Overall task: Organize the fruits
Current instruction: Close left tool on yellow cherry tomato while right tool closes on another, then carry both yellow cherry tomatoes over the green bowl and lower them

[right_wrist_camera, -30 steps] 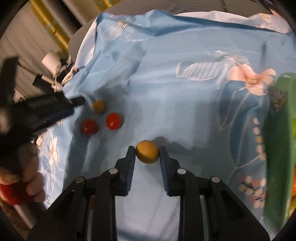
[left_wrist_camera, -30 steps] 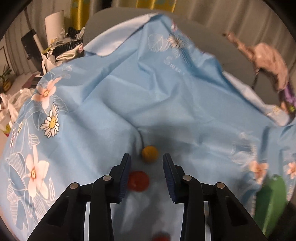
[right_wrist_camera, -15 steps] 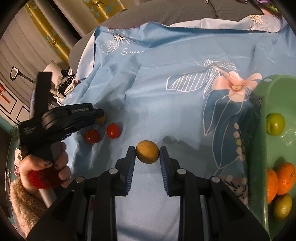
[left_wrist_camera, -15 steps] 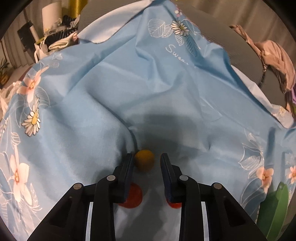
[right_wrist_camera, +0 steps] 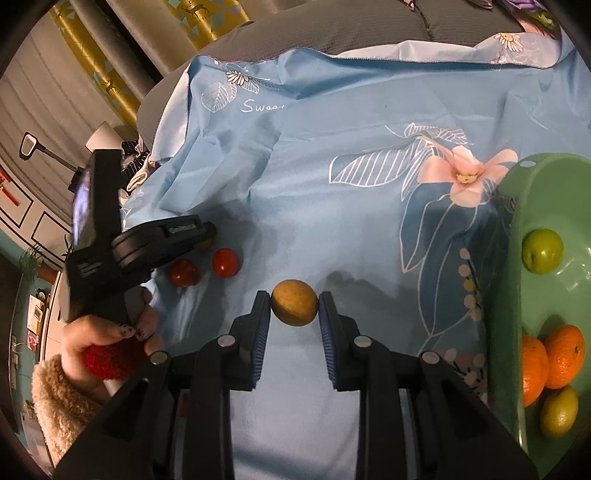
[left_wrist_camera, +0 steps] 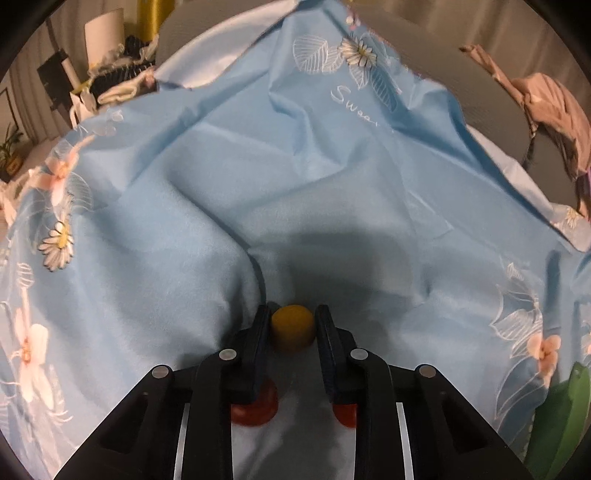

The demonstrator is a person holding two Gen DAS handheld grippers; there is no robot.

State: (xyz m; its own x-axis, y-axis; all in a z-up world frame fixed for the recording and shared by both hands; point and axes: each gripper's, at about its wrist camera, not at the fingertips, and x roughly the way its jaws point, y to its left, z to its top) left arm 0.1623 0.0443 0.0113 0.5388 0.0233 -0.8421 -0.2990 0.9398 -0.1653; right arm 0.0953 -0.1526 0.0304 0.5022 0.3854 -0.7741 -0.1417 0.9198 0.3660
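My left gripper (left_wrist_camera: 291, 325) is shut on a small yellow fruit (left_wrist_camera: 292, 327) low over the blue floral cloth (left_wrist_camera: 295, 184). Two red fruits (left_wrist_camera: 254, 408) lie under its fingers; they also show in the right wrist view (right_wrist_camera: 224, 262). My right gripper (right_wrist_camera: 294, 308) is shut on a yellow-brown round fruit (right_wrist_camera: 294, 307) held above the cloth. A green bowl (right_wrist_camera: 517, 206) at the right holds a green apple (right_wrist_camera: 542, 250), two oranges (right_wrist_camera: 563, 356) and a yellowish fruit (right_wrist_camera: 558, 411). The left gripper (right_wrist_camera: 205, 236) appears at the left in the right wrist view.
The cloth (right_wrist_camera: 332, 184) is wrinkled, with a deep fold (left_wrist_camera: 255, 266) just left of the left gripper. A grey cushion edge (right_wrist_camera: 332, 33) lies beyond it. Clutter and a lamp (left_wrist_camera: 101, 40) stand at the far left. The bowl's rim (left_wrist_camera: 565, 417) shows at lower right.
My left gripper moved forward over the red fruits and closed on the small yellow fruit. My right gripper, holding its fruit, shifted so the green bowl came into view.
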